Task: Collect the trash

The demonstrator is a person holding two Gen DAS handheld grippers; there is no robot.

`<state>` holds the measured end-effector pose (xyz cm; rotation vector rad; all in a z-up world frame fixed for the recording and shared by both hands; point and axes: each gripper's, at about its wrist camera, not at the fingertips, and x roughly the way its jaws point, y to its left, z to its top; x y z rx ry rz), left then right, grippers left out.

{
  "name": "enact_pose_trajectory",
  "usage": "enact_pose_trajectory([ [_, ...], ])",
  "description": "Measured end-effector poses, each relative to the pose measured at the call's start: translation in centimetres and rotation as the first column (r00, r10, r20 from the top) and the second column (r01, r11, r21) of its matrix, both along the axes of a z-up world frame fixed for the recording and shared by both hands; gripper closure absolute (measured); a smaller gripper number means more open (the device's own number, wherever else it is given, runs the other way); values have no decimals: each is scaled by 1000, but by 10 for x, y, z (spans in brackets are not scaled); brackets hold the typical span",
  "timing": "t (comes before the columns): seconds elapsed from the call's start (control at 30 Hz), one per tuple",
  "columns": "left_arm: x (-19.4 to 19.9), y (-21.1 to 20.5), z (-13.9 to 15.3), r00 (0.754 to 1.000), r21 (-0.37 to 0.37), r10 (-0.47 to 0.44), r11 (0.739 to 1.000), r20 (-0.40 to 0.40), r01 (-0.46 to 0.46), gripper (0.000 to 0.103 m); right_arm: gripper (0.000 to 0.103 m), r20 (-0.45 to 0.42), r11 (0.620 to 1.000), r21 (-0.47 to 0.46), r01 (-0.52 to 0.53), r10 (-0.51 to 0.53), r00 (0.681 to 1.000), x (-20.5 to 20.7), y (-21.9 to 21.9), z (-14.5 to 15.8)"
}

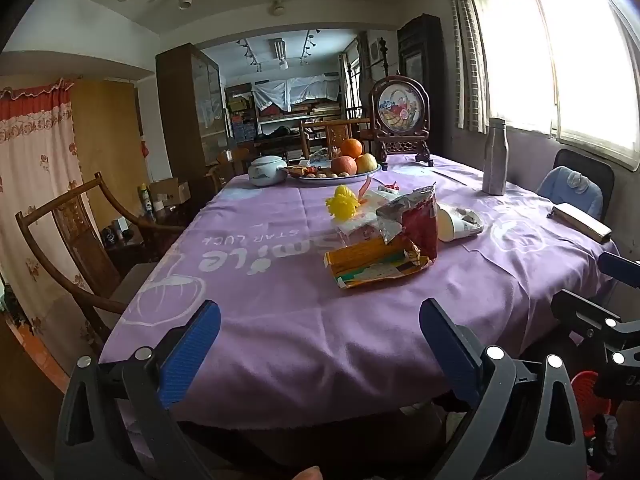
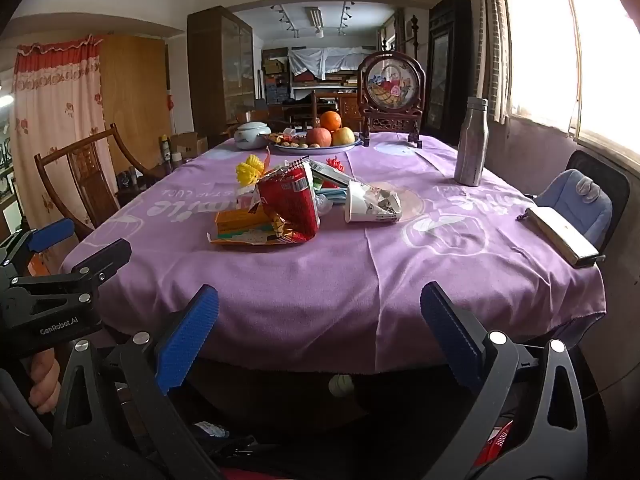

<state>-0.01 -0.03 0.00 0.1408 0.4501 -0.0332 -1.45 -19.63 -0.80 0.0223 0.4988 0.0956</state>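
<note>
Trash pile sits mid-tabletop (image 2: 360, 280): red snack bag (image 2: 290, 204) leaning on an orange carton (image 2: 240, 228), tipped paper cup (image 2: 366, 204) stuffed with crumpled paper just right. Your left hand-held gripper (image 1: 320, 344) and right hand-held gripper (image 2: 320, 328) hover at the near edge, jaws spread, empty.

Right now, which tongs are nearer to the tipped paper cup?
Right, by a small margin. The right tongs face the paper cup almost directly; from the left tongs it lies farther right, behind the red bag.

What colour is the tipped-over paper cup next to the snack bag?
White, with crumpled paper stuffed inside the paper cup; the right wrist view shows it best.
</note>
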Motion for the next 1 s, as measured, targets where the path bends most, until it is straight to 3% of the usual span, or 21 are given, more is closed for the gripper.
enact_pose_trajectory([
  [1.0, 7, 6, -6, 999, -22, 25, 999, -24, -25, 6, 7, -14, 1000, 5, -4, 4, 1000, 3, 1, -6],
])
